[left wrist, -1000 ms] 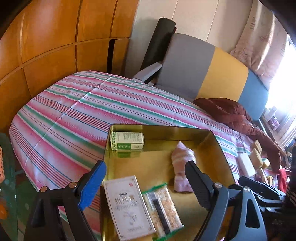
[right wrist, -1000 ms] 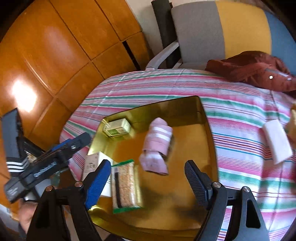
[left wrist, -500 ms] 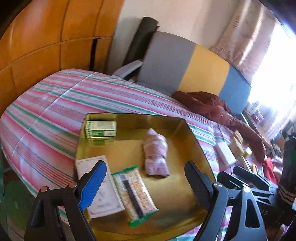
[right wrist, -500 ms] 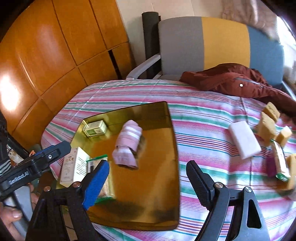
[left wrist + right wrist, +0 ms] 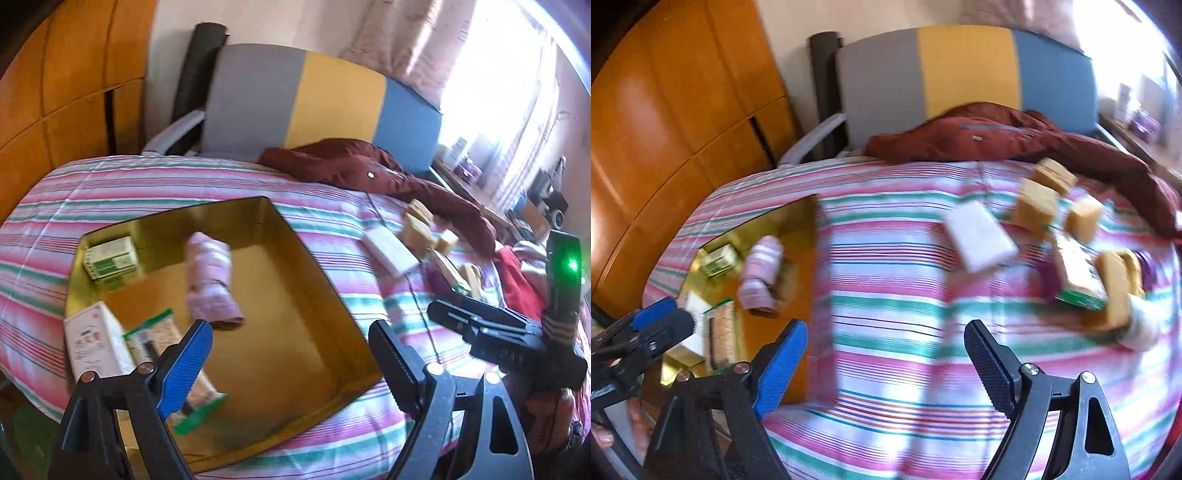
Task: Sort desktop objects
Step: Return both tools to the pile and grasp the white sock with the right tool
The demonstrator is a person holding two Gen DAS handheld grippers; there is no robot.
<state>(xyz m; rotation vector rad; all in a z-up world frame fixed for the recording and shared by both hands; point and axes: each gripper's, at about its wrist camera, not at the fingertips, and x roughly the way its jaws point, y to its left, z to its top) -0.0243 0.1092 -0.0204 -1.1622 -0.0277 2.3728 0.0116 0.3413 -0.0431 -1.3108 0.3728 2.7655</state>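
Striped surface (image 5: pixel 886 317) spread ahead of both grippers. Gold tray (image 5: pixel 314 354) directly under the left gripper (image 5: pixel 290 363), jaws apart, empty. Right gripper (image 5: pixel 884 363) likewise apart, empty. White block (image 5: pixel 979 236) ahead, slightly right: probably light, stiff; best pinched across its short sides. Yellow sponges (image 5: pixel 1036 203) beyond: soft, compressible. Lettering too blurred to read.

A home: striped tablecloth (image 5: pixel 905 295), armchair (image 5: pixel 314 107) (jacket (image 5: pixel 997 136) dumped), curtains (image 5: pixel 424 44).
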